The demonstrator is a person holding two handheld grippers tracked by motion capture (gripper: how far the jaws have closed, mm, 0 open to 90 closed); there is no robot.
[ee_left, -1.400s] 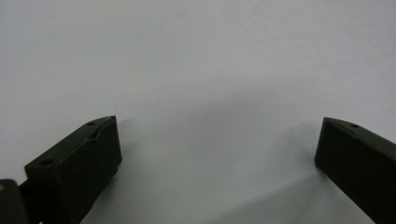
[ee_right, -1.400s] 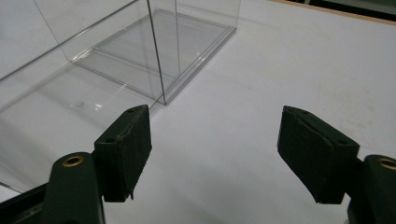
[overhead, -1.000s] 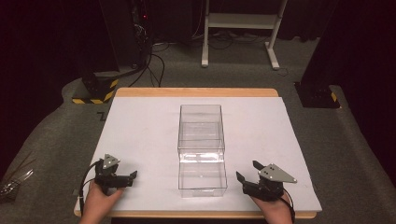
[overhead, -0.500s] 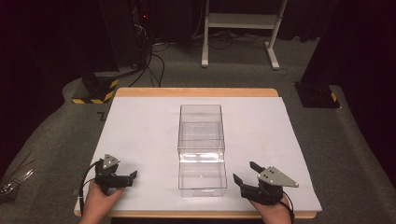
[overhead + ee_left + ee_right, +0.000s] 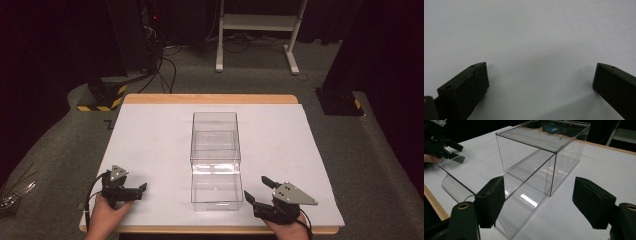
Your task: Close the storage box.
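A clear plastic box (image 5: 214, 136) stands in the middle of the white table (image 5: 150, 145). A lower clear section (image 5: 216, 191) juts from it toward the near edge. In the right gripper view the box (image 5: 544, 147) rises just ahead, and its low clear section (image 5: 486, 170) reaches toward the jaws. My left gripper (image 5: 141, 191) rests at the near left, open, pointing at the box with nothing in it. Its view has only bare table between the jaws (image 5: 540, 66). My right gripper (image 5: 255, 186) sits open beside the box's near right corner, also empty (image 5: 539, 182).
The table's wooden near edge (image 5: 210, 231) lies just behind both hands. White surface (image 5: 295, 145) stretches on both sides of the box. Beyond the table are grey carpet, cables, a white stand (image 5: 255, 30) and dark equipment. The left gripper (image 5: 446, 147) shows far off in the right gripper view.
My right gripper has edged slightly left, closer to the box's near corner. The left gripper and the box have stayed where they were.
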